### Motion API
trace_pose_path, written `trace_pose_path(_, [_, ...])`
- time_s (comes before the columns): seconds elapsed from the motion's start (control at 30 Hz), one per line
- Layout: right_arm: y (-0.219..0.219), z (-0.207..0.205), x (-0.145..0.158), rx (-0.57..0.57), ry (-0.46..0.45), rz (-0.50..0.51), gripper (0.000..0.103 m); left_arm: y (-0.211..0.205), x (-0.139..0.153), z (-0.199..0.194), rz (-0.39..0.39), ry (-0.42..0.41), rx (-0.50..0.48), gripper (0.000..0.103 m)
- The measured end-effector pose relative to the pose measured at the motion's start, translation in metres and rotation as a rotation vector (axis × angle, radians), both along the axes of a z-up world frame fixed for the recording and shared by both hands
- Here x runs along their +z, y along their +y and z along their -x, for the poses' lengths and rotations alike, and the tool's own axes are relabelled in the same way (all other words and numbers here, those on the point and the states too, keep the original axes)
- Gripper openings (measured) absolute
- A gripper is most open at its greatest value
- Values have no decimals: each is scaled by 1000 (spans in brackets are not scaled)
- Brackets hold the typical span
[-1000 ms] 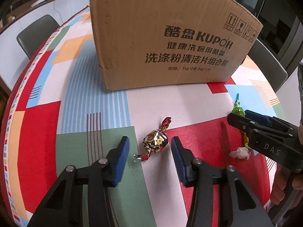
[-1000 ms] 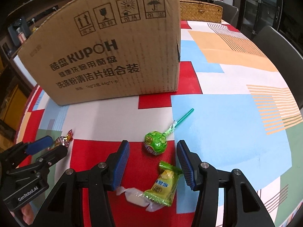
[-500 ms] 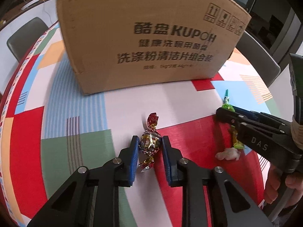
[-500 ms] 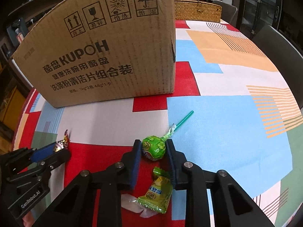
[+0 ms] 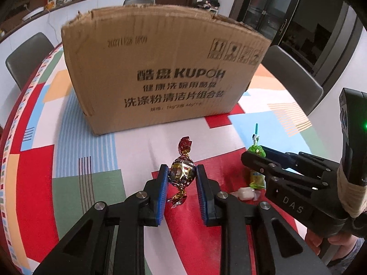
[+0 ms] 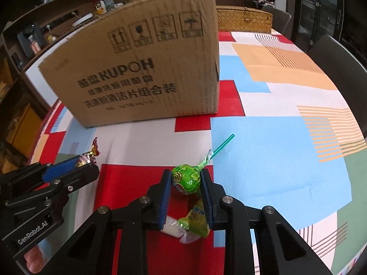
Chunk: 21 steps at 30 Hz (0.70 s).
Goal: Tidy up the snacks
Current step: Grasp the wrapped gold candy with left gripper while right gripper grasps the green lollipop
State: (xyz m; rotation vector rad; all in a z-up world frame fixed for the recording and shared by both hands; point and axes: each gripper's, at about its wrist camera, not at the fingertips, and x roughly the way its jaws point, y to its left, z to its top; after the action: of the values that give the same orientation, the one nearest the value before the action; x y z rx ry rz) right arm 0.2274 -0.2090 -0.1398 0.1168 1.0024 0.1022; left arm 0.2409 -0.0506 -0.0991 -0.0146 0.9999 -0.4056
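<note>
Pinching a foil candy (image 5: 182, 171) between its blue pads, the left gripper (image 5: 181, 178) is shut on it, the lower twist hanging free above the cloth (image 5: 36, 178). The right gripper (image 6: 187, 183) is likewise shut on a green lollipop (image 6: 186, 178), its stick (image 6: 223, 144) pointing away past the tips. Under the right jaws, near the pad roots, a green sachet (image 6: 197, 220) and a white sweet (image 6: 172, 229) lie loose. Ahead of both grippers stands the box (image 5: 160, 73), the likely destination.

To do this lift well, I would keep both grips firm, raise straight, and clear the box's torn top edge before letting go.

Only the left view shows that top edge, though not the inside. Only the right view shows a wicker basket (image 6: 244, 20) beyond the box and the lollipop's whole stick.
</note>
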Motion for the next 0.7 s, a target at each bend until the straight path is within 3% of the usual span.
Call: trace_pose_path(0.7, [11, 28, 69, 51, -181, -35, 26, 11, 70, 22, 32, -192, 22, 24])
